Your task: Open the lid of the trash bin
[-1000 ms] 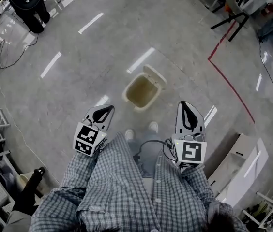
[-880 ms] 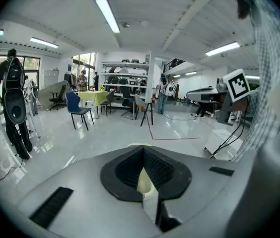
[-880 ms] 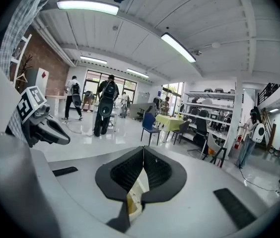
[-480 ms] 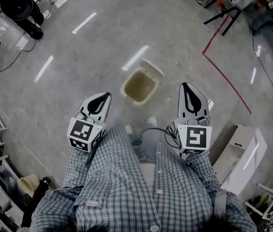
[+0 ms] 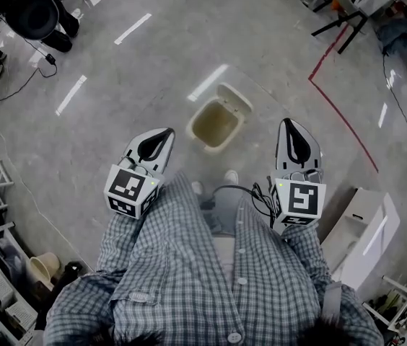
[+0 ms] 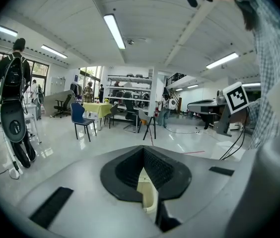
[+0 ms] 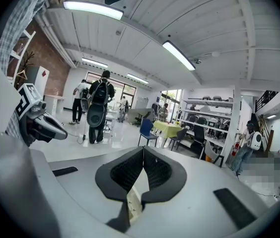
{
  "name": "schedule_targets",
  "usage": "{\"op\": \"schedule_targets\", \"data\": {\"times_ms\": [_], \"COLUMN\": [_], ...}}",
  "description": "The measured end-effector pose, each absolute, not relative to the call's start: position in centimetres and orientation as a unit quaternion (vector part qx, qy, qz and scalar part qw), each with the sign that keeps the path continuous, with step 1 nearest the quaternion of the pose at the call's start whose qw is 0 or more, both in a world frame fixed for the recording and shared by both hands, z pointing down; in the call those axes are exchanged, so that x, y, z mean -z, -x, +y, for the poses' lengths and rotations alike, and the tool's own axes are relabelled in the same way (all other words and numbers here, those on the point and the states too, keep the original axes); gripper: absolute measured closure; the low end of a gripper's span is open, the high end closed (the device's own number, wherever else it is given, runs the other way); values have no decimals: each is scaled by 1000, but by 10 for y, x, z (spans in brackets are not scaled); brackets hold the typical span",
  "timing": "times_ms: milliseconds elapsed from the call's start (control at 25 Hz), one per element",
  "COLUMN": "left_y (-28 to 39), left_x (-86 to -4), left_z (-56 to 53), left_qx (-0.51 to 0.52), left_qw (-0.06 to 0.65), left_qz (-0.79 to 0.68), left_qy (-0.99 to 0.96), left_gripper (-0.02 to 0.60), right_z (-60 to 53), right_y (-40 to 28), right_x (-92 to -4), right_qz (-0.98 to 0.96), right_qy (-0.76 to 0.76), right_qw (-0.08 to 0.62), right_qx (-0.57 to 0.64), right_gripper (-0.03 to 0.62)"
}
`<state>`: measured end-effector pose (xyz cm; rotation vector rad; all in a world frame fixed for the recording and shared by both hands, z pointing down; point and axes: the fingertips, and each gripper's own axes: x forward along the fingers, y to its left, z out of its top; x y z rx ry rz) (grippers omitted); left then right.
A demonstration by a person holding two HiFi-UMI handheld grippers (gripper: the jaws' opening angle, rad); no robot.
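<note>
Head view: bin (image 5: 215,125) open; left claw (image 5: 166,132), right claw (image 5: 289,123) closed.

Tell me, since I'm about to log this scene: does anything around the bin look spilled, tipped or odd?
Nothing stands out. The bin stands upright on the floor, its lid flipped back, with nothing spilled around it. The left claw and right claw are shut and empty, clear of it.

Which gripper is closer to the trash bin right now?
Left, as far as the head view shows. The left gripper sits just left of the trash bin; the right gripper is farther off on its right.
</note>
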<state>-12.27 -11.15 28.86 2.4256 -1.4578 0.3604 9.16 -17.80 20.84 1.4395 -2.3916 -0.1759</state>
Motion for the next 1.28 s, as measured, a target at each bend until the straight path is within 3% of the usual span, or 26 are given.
{"op": "schedule_targets", "data": {"times_ms": [1280], "left_y": [114], "left_x": [-292], "left_z": [-110], "left_qx": [-124], "left_qw": [148], "left_qz": [-490], "left_qy": [-850], "left_gripper": [577], "right_z": [-176], "right_y": [-84], "right_x": [-206], "right_qz": [-845], "right_qy": [-496], "right_qw": [186], "right_qx": [77], "right_gripper": [574]}}
